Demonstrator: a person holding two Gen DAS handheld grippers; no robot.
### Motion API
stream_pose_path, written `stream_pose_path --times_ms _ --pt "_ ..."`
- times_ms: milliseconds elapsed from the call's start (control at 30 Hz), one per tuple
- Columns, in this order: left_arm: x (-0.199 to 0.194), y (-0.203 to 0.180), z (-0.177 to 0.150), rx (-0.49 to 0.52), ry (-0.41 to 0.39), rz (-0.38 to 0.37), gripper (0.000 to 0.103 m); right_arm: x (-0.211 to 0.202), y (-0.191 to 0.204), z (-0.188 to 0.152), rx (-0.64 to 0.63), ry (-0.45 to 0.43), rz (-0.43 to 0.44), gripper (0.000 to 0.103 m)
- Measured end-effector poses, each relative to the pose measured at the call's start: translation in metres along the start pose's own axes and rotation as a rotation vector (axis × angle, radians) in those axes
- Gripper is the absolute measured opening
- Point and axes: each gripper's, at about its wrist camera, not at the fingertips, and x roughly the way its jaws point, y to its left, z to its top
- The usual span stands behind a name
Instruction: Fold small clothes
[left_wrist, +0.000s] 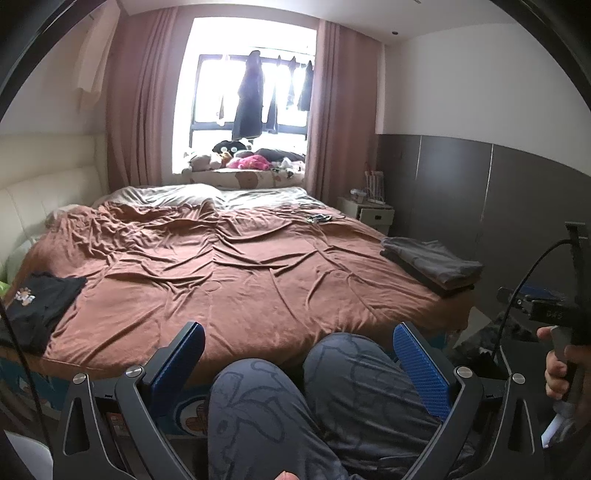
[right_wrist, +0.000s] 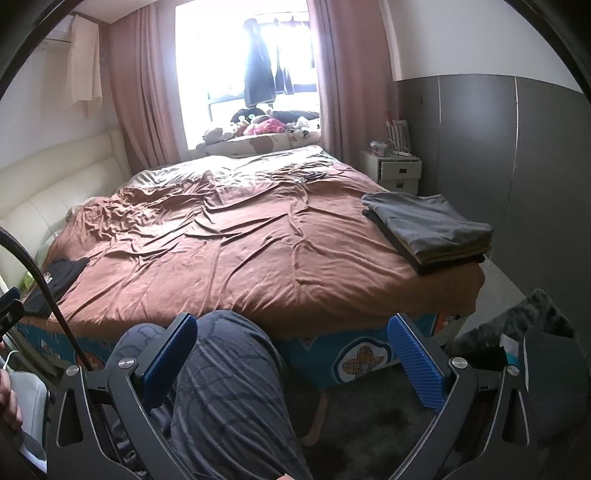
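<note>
The unfolded black garment (left_wrist: 40, 306) lies crumpled at the bed's near-left edge, well left of both tools. The left gripper (left_wrist: 299, 362) hangs nearer it, fingers spread and empty over the person's knees. The right gripper (right_wrist: 291, 354), likewise spread and empty, sits nearer the folded stack (right_wrist: 432, 229) at the near-right corner.

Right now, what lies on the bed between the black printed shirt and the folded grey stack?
Only rumpled brown bedspread. In both wrist views nothing lies between the black shirt at the left edge and the folded stack at the right corner.

digits "045" on right gripper's body (left_wrist: 546, 314)
</note>
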Motion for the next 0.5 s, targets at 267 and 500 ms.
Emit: stream_pose_path --times_ms 267,500 --pt "-0.0044 0.0016 0.0007 -0.01 -0.013 -0.004 0.103 -0.0042 0.0023 -0.0025 -0.014 -0.012 0.005 0.103" --pt "-0.0056 0.0005 0.0005 -0.01 -0.007 -0.011 0.103 -0.0046 0.0026 -0.0023 -0.016 -0.012 0.01 0.103"
